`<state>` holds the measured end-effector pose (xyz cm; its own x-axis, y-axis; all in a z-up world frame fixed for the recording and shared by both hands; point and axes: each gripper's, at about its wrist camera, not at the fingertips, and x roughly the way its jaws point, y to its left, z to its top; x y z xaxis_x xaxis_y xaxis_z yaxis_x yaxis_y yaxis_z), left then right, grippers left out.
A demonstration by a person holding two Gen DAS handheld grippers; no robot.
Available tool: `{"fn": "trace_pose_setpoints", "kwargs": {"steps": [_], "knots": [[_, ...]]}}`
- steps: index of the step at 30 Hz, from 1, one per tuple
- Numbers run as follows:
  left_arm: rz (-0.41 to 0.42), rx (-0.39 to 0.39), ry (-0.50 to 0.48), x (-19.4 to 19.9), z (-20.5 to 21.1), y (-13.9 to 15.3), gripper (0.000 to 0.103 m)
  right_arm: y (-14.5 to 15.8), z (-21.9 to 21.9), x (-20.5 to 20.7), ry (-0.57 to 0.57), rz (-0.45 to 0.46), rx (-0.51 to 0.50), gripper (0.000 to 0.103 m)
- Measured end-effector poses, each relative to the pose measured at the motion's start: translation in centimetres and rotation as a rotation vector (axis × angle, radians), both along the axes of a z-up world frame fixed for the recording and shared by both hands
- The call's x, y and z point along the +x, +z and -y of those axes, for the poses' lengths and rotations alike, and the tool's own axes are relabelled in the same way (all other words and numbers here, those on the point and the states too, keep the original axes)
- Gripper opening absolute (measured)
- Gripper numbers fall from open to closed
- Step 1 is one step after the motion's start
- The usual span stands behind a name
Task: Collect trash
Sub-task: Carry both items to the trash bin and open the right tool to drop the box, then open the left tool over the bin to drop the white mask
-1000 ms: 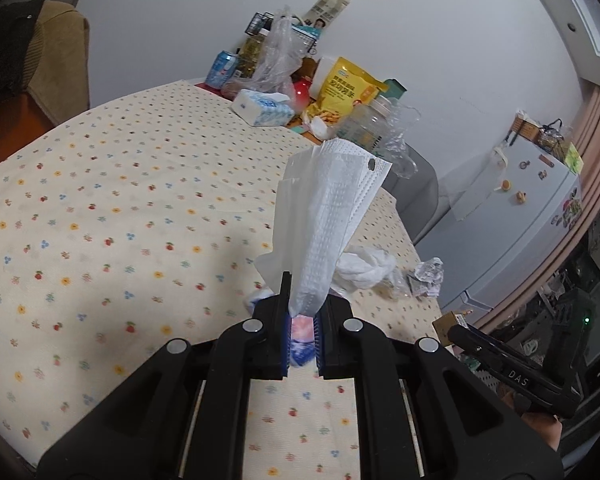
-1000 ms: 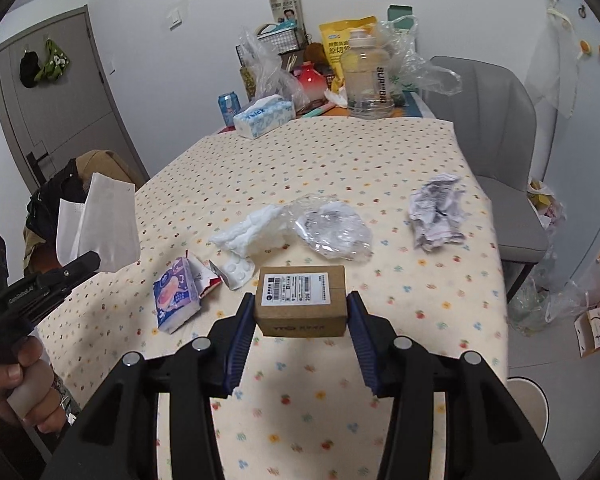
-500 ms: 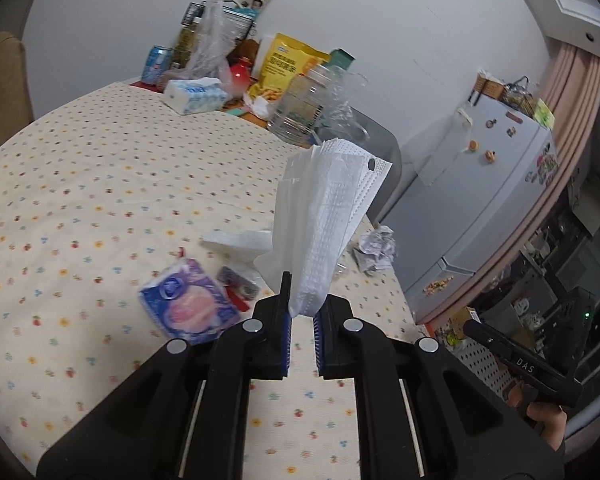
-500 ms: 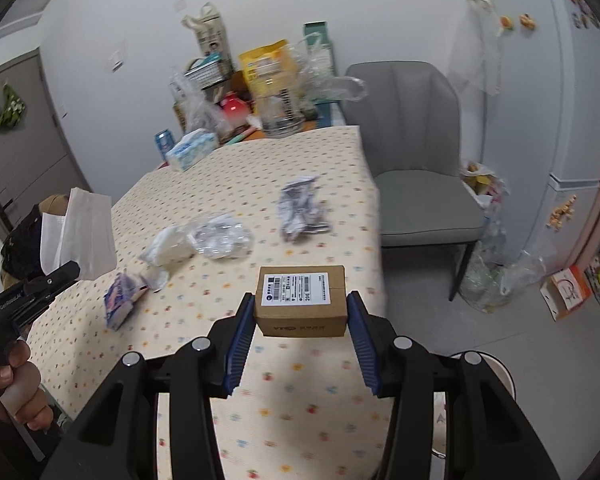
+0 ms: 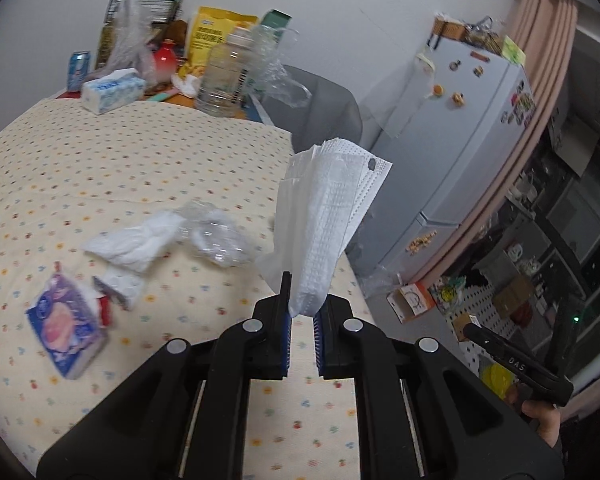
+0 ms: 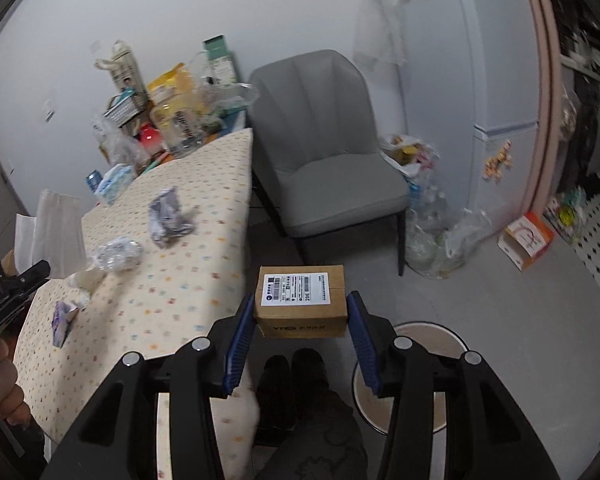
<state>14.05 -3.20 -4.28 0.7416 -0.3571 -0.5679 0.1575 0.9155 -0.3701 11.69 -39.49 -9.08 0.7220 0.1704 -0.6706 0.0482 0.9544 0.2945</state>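
Fingers of the right gripper clamp the cardboard box just beside the bin below, nearer than the left gripper pinching the mask.

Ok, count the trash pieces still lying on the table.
5: tissue pack, blister pack, white wad, clear plastic, and crumpled foil near the chair-side edge. Clutter at the far end may hide more.

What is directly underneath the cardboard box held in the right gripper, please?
Below the cardboard box in the right gripper are grey floor and the person's dark shoes; the round bin sits beside, its inside hidden.
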Motion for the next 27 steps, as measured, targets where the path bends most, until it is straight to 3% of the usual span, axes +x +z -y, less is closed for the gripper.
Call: {"fn": "trace_pose_setpoints", "kwargs": {"steps": [9,10,11,12,27], "knots": [[-0.055,0.049,-0.11,2.5,7.3,-1.5,0.01,-5.8,6.6,1.3,-0.122,-0.109,0.019,0.047],[-0.06,0.055,-0.122,2.7,8.1,-1.7,0.01,-6.2,6.9,1.7,-0.12,-0.119,0.025,0.05],[-0.067,0.064,-0.136,2.9,9.1,-1.9,0.01,-6.8,7.4,2.0,-0.122,-0.13,0.035,0.063],[-0.071,0.071,-0.145,3.1,9.7,-2.0,0.01,-7.2,7.9,2.0,-0.137,-0.131,0.039,0.069],[-0.171,0.162,-0.366,4.4,22.4,-5.1,0.01,-7.1,14.3,-4.7,-0.27,-0.087,0.104,0.072]]}}
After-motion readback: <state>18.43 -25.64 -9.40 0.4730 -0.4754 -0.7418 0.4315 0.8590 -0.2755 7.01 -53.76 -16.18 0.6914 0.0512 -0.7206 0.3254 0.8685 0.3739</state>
